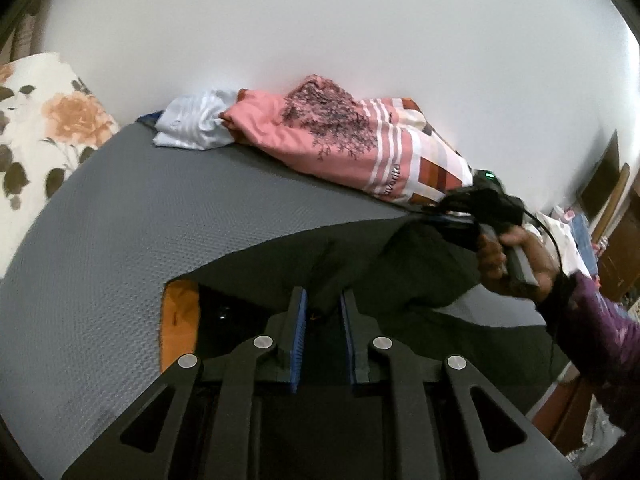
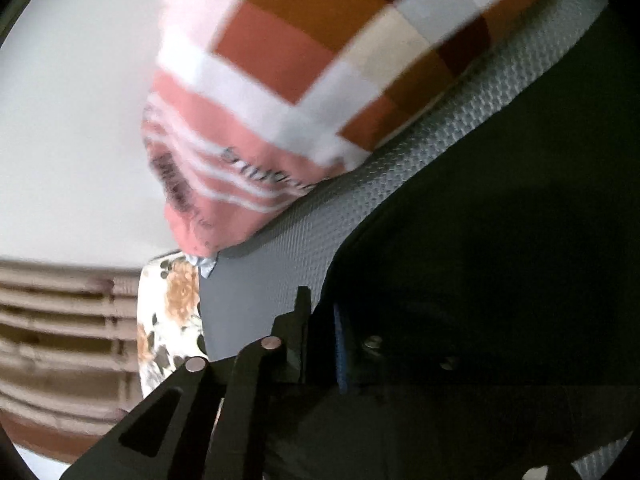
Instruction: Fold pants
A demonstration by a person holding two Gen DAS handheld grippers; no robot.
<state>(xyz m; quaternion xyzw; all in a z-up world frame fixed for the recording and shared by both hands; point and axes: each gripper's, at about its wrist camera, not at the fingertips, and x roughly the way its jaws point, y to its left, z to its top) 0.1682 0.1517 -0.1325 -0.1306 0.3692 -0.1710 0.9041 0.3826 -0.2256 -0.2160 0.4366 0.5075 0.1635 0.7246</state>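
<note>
L gripper (image 1: 323,300) clamped on black pants (image 1: 360,256) fold | R gripper (image 2: 320,312) pinching pants edge | pants on grey mat (image 1: 120,220) | pink cloth (image 1: 340,136) behind | no containers seen

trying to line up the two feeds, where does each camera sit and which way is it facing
Left wrist: sits on the left tool, faces across the grey mat to the wall; shows its fingers pinching the black pants and the right hand.
Right wrist: sits on the right tool, tilted, faces along the mat edge; its fingers are in the pants.
Shared: pants, mat, pink cloth, floral pillow.
</note>
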